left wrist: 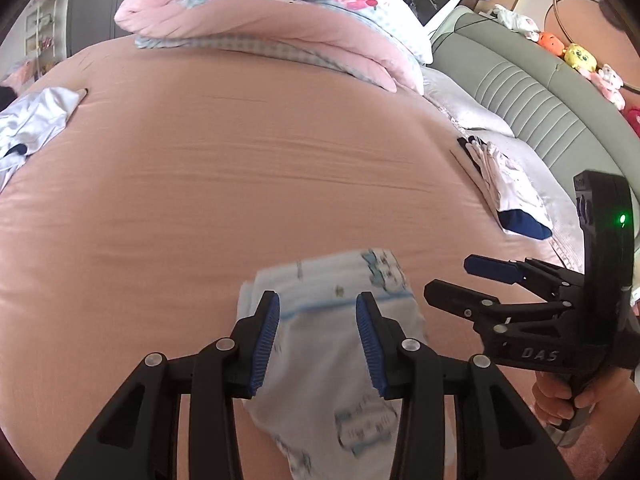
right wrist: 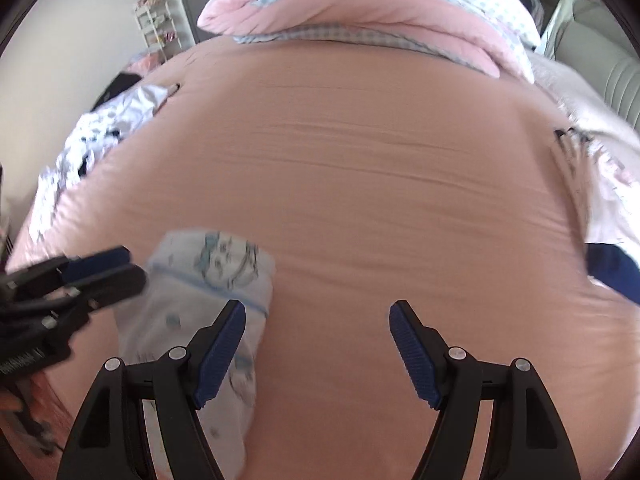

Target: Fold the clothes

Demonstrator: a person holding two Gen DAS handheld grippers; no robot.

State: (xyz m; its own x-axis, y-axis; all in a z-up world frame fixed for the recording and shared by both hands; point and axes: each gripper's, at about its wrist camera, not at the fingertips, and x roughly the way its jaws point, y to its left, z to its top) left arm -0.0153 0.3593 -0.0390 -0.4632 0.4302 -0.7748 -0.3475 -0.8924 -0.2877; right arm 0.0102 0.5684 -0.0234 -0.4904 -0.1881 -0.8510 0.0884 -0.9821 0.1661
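Left gripper: fingers spread apart, nothing pinched, hovering over the near garment. Right gripper: fingers spread wide, holding nothing, over bare sheet just right of the garment.

Small white printed garment: one piece, with a pale blue trim line and cartoon print, lying on the near part of the pink bedsheet in a compact, apparently doubled-over shape. Its edges are motion-blurred in both views, so the layers cannot be counted.

Risk, as judged: the fabric looks thin and slippery. A pinch taken through one layer only would pull the fold open; a gripper dragged over it would bunch it and the sheet beneath. The two grippers sit close together and could knock one another.

Folded stack: one, at the right edge of the sheet beside a grey pillow, white prints with a navy piece showing at its near end.

Loose heap: one, at the left edge, white and rumpled, with dark patches.

Pink quilt: one, bundled at the far end of the bed.

Plush toys: several along the grey headboard; exact count unclear.
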